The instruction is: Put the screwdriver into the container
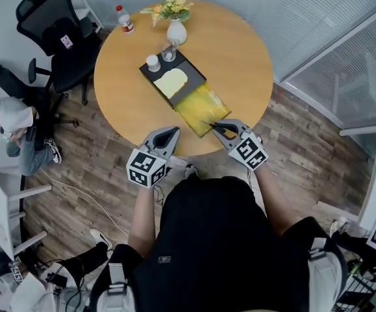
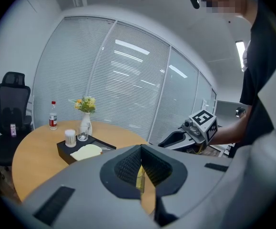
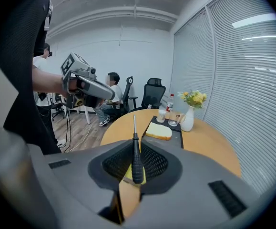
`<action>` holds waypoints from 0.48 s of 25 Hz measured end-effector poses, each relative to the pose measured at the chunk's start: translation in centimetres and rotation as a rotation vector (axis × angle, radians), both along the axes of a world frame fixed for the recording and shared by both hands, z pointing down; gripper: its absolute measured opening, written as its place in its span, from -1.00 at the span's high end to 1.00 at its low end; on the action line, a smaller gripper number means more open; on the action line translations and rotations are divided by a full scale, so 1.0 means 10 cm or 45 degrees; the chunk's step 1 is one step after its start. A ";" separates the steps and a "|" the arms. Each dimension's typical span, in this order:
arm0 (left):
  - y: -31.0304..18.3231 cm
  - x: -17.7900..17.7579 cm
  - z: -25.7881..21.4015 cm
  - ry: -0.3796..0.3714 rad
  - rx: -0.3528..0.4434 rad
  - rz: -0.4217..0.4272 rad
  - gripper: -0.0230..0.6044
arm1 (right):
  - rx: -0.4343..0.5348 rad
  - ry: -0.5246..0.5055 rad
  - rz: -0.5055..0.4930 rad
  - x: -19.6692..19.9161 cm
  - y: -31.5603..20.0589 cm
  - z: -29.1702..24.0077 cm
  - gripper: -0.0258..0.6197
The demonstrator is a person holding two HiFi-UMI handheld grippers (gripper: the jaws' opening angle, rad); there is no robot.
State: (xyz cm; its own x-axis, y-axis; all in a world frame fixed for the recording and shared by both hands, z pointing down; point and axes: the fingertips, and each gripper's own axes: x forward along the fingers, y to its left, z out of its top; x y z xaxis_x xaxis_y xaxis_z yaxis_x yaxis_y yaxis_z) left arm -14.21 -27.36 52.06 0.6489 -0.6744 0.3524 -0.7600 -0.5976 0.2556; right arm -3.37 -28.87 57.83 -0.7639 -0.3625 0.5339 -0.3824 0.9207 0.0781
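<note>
1. Head view: your right gripper [image 1: 221, 130] has the screwdriver [image 1: 211, 124], its tip over the yellow container [image 1: 197, 103] at the near edge of the table [image 1: 239, 57].
2. Left gripper view: your left gripper [image 2: 140, 175] has its jaws closed together, holding nothing.
3. Right gripper view: the jaws clamp only the black handle and the shaft sticks out. Release it tilted and it could catch the rim, bounce out and roll off the edge.
</note>
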 end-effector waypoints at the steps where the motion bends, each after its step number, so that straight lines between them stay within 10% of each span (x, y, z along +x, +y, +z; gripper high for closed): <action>1: -0.01 -0.04 0.01 0.001 -0.001 0.001 0.91 | 0.000 0.002 0.003 -0.03 -0.01 0.01 0.78; 12: -0.03 -0.43 0.06 0.012 -0.015 -0.049 0.91 | -0.023 0.031 -0.004 -0.28 -0.08 0.16 0.78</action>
